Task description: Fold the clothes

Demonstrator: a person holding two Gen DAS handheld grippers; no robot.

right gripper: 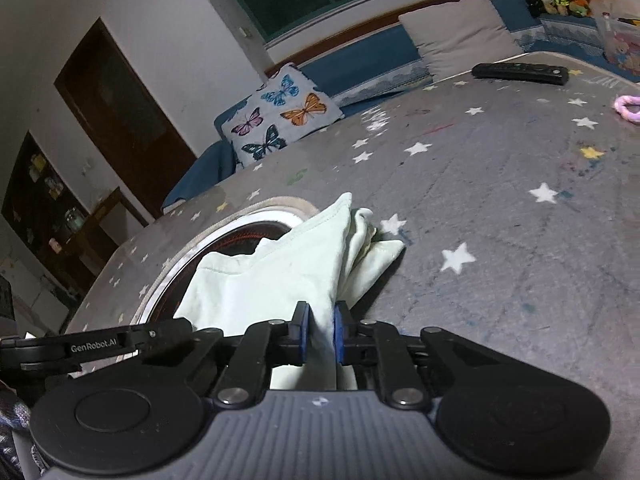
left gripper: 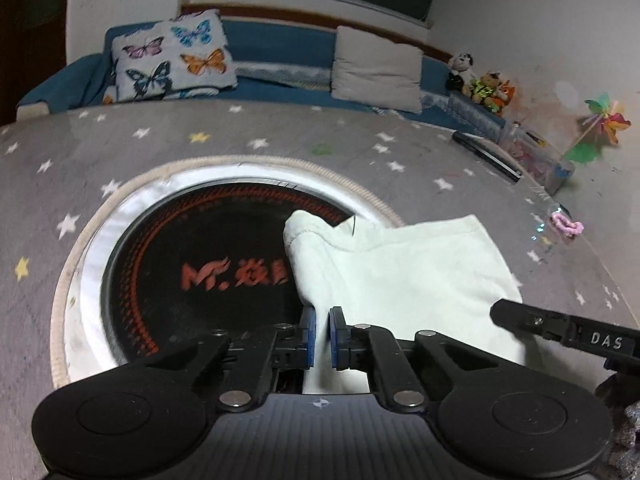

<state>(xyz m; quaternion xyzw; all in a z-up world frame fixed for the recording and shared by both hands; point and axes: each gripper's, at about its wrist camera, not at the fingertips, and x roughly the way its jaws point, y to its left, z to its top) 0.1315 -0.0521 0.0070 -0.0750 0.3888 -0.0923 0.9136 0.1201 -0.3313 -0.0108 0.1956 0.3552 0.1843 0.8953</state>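
Observation:
A pale green garment [left gripper: 420, 264] lies on the grey star-print table cover [left gripper: 280, 136], partly over a round black hotplate [left gripper: 200, 248] set into the table. My left gripper [left gripper: 323, 320] is shut on the garment's near left edge, with cloth bunched between the blue pads. In the right wrist view the same garment [right gripper: 272, 276] rises in a fold, and my right gripper [right gripper: 320, 316] is shut on that fold. The right gripper's finger [left gripper: 496, 312] reaches the cloth's right edge in the left wrist view; the left gripper's finger [right gripper: 176, 326] shows at the lower left of the right wrist view.
A black remote [right gripper: 520, 72] and a pink hair tie [right gripper: 628, 108] lie on the table's far right. Behind the table runs a blue sofa with a butterfly cushion [left gripper: 172, 56], a grey cushion [left gripper: 376, 68] and plush toys [left gripper: 480, 84]. A pinwheel [left gripper: 600, 128] stands at right.

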